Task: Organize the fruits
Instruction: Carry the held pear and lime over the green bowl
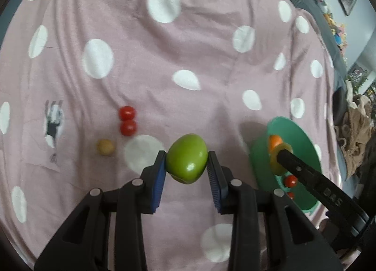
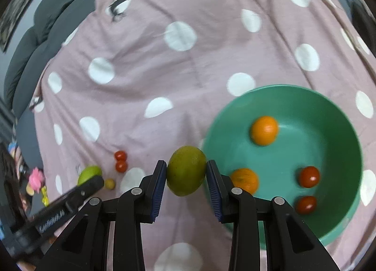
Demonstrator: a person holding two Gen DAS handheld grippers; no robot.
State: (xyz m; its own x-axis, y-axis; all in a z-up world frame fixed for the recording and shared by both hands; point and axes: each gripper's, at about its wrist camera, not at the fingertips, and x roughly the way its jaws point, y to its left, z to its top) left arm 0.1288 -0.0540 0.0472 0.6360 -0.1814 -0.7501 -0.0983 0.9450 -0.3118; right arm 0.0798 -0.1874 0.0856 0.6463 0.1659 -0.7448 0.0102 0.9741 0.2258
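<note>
1. Left gripper (image 1: 187, 159): its blue-padded fingers (image 1: 159, 177) are clamped on either side of a bright green fruit (image 1: 187, 158), which is held above a pink bedspread (image 1: 141, 71) with white dots.
2. Right gripper (image 2: 186, 171): its fingers (image 2: 158, 180) are closed around a duller yellow-green fruit (image 2: 186, 170), held just left of the green bowl (image 2: 333, 116) and near its rim.
3. Inside the bowl, right wrist view: two orange fruits, one toward the far side (image 2: 264, 130) and one at the near-left wall (image 2: 245, 180), partly behind the right gripper's finger; two red tomatoes (image 2: 309, 176) sit at the near-right side, one just in front of the other.
4. On the bedspread, left wrist view: two more red tomatoes (image 1: 127, 120) lie touching each other, left of the held bright green fruit. A small tan round fruit (image 1: 105, 147) lies near them, slightly closer to the camera and further left.
5. The left wrist view catches the right gripper over the bowl at right, and the right wrist view catches the left gripper with its fruit at lower left.
6. Dark grey bedding (image 2: 35, 43) borders the bedspread at the far edge. Colourful small toys (image 2: 36, 180) lie at the left margin of the right wrist view, too blurred to identify.
</note>
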